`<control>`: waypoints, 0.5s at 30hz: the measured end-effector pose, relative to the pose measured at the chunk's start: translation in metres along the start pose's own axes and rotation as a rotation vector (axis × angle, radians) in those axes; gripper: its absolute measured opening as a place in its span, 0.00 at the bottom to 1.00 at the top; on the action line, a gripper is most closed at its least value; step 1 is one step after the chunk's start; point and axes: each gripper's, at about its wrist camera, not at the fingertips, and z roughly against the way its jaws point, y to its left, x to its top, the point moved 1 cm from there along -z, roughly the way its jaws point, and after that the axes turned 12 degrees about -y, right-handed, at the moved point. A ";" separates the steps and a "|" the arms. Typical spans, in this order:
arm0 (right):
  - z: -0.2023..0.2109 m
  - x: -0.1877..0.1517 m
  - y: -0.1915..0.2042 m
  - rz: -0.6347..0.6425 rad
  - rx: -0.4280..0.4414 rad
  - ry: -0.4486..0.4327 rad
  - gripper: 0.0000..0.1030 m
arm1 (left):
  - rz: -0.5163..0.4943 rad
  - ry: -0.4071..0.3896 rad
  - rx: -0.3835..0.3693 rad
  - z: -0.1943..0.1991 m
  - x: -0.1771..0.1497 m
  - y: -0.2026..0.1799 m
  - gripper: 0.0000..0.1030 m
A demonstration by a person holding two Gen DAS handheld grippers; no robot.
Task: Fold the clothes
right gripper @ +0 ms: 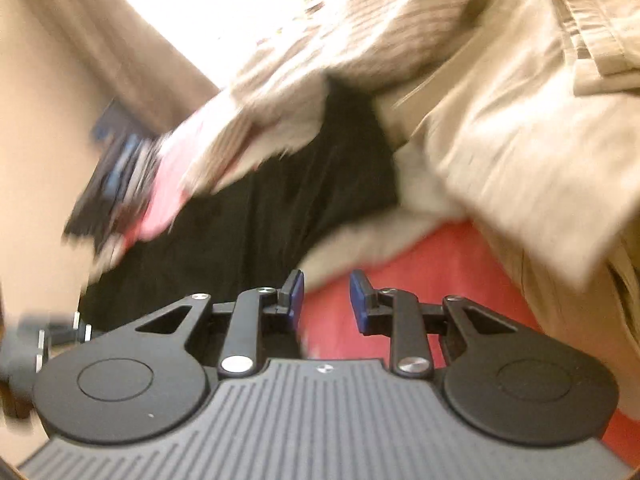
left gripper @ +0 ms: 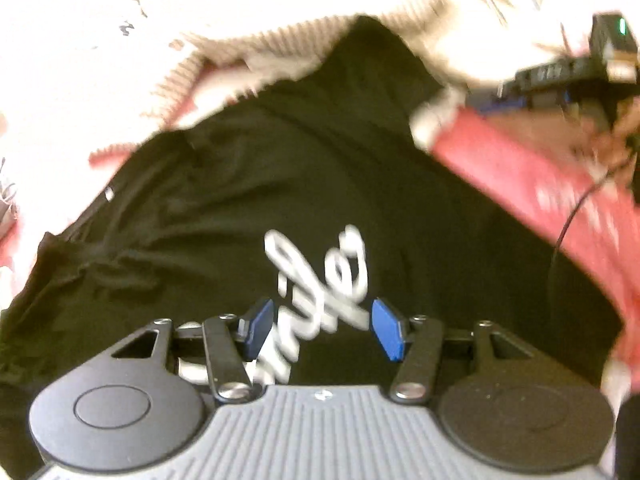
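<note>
Looking down through the left wrist camera onto a black T-shirt (left gripper: 248,184) spread across most of the view, white cursive lettering (left gripper: 320,292) running up its middle. Holding the left gripper (left gripper: 322,330) spread wide just above that lettering, blue pads (left gripper: 386,330) well apart, nothing between them. Showing a ribbed cream garment (left gripper: 248,60) lying along the shirt's far edge and a red surface (left gripper: 532,184) running along the shirt's right side, partly under it. Catching the other gripper's dark body (left gripper: 560,68), blurred, at the upper right corner beyond the red surface, with a thin black cable (left gripper: 572,216) trailing down from it. Blowing out to white at the far left and top, so hiding whatever lies there.

Seen from the right wrist camera: keeping the right gripper (right gripper: 327,300) parted as well, blue pads (right gripper: 360,300) apart and empty, hovering over the red surface (right gripper: 400,280). Showing the black T-shirt (right gripper: 256,224) as a dark strip reaching away ahead and to the left, its near end just left of the fingers. Lying over the shirt's far end, the ribbed cream garment (right gripper: 352,40), and beside it to the right a beige garment with a stitched waistband (right gripper: 520,128), overlapping the red surface. Smearing a dark blurred object with blue marks (right gripper: 116,176) at the shirt's left edge, with something pink (right gripper: 172,184) against it; too blurred to tell either apart with certainty.
</note>
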 end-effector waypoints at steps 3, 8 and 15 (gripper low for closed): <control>-0.018 0.011 -0.012 -0.100 -0.034 -0.057 0.24 | 0.058 -0.075 0.039 -0.006 0.013 0.006 0.55; -0.034 0.022 -0.024 -0.149 -0.093 -0.096 0.24 | 0.090 -0.163 0.063 -0.031 0.031 0.000 0.55; -0.058 0.025 -0.020 -0.048 -0.155 -0.076 0.24 | 0.033 -0.216 0.081 -0.073 0.045 -0.023 0.55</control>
